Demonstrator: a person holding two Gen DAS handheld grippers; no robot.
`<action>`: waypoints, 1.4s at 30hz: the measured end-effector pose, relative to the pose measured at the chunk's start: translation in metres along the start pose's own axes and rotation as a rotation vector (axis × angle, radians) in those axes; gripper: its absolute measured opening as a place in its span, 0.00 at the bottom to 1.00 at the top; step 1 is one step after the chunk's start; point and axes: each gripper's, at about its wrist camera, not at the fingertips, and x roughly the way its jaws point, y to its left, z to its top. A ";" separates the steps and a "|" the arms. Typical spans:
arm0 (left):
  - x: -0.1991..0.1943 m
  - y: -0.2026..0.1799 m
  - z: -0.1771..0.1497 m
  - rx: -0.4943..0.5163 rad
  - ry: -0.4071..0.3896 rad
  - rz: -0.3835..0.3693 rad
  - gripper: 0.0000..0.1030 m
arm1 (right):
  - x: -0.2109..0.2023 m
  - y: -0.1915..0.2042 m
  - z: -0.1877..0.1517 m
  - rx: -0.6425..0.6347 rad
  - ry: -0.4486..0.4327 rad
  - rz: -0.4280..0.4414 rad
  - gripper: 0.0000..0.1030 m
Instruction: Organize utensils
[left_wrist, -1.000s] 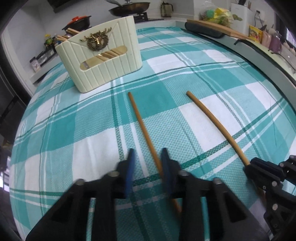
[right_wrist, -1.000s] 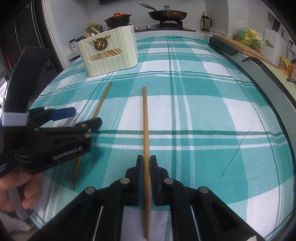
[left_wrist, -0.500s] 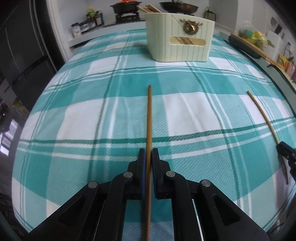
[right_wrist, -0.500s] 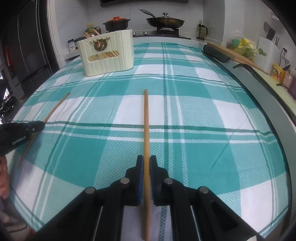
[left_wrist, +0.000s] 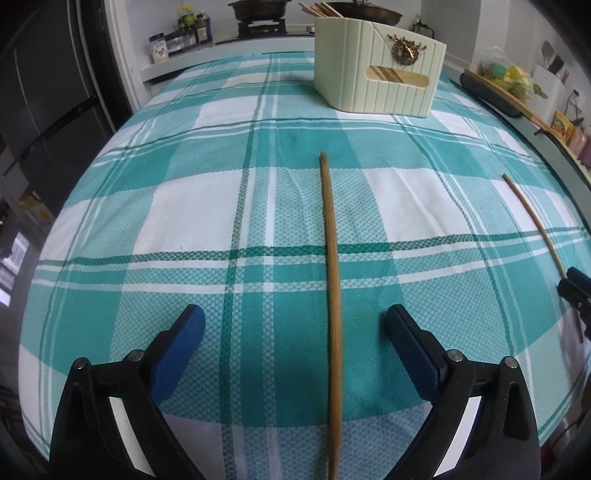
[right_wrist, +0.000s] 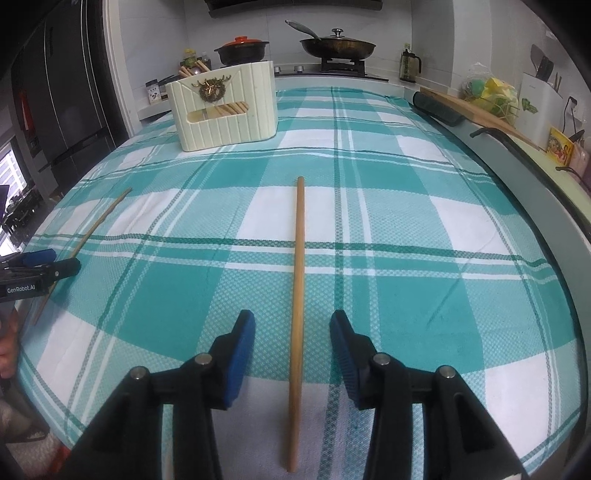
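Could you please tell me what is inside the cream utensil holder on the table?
Wooden chopsticks poke out above the rim of the cream holder, and more wood shows through its front slot. How many there are, and the rest of the inside, is hidden by its walls.

two chopsticks (right_wrist: 297, 280) (right_wrist: 88, 236) on tablecloth (right_wrist: 406, 229), holder (right_wrist: 225, 107) behind

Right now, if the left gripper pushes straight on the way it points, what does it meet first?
Probably the chopstick lying between the opening left gripper pads, or the checked tablecloth under it; depth is uncertain.
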 end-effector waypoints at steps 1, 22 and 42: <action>0.001 0.000 0.001 0.001 0.003 -0.003 0.99 | 0.000 0.000 -0.001 -0.010 -0.005 -0.002 0.45; 0.001 -0.001 0.000 0.010 -0.005 -0.018 0.99 | 0.003 0.003 -0.003 -0.062 -0.037 -0.009 0.48; 0.025 -0.011 0.070 0.222 0.152 -0.109 0.80 | 0.034 -0.019 0.071 -0.057 0.213 0.175 0.48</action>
